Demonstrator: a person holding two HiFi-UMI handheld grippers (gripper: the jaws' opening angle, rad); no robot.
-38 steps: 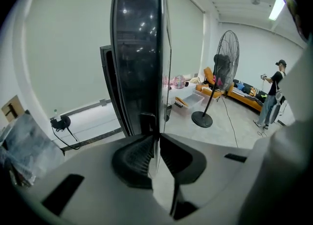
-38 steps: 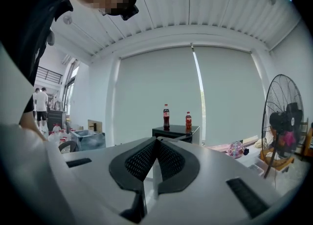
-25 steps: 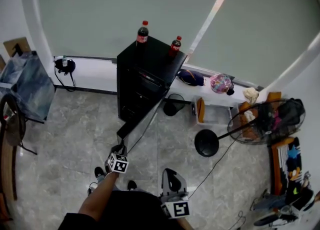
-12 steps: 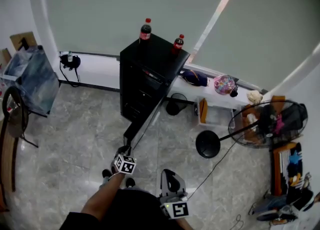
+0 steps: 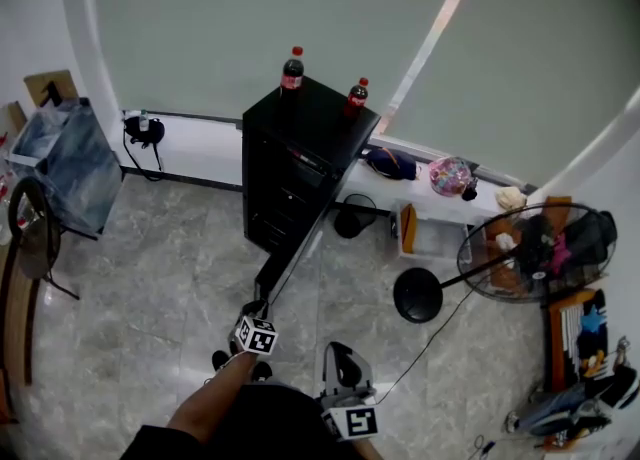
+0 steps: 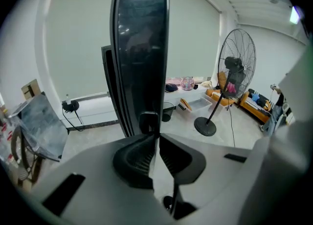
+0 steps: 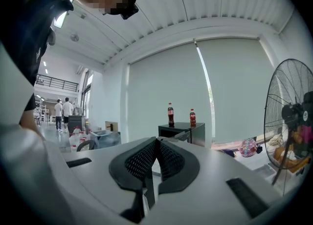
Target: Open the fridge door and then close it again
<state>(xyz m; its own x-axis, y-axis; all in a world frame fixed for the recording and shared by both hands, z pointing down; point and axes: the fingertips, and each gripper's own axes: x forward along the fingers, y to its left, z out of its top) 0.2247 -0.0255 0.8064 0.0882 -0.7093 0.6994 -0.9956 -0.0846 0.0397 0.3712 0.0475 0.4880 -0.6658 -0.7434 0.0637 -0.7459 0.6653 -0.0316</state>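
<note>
A black fridge [image 5: 298, 143] stands against the window wall, with two cola bottles [image 5: 291, 70] on top. Its door [image 5: 300, 243] is swung open toward me. My left gripper [image 5: 255, 308] is shut on the door's free edge near the bottom. In the left gripper view the door [image 6: 142, 48] rises edge-on from the left gripper [image 6: 155, 132], whose jaws pinch that edge. The right gripper [image 5: 340, 360] hangs low beside me, shut and empty. In the right gripper view the right gripper [image 7: 157, 142] points level at the distant fridge [image 7: 186, 133].
A pedestal fan [image 5: 535, 248] with a round base [image 5: 418, 295] stands to the right of the fridge. A black bin [image 5: 350, 215] sits by the white ledge [image 5: 420, 193]. A chair draped with denim [image 5: 70, 163] is at the left. A cable runs across the floor.
The left gripper has drawn slightly back toward me with the door edge still in its jaws. The right gripper has stayed put.
</note>
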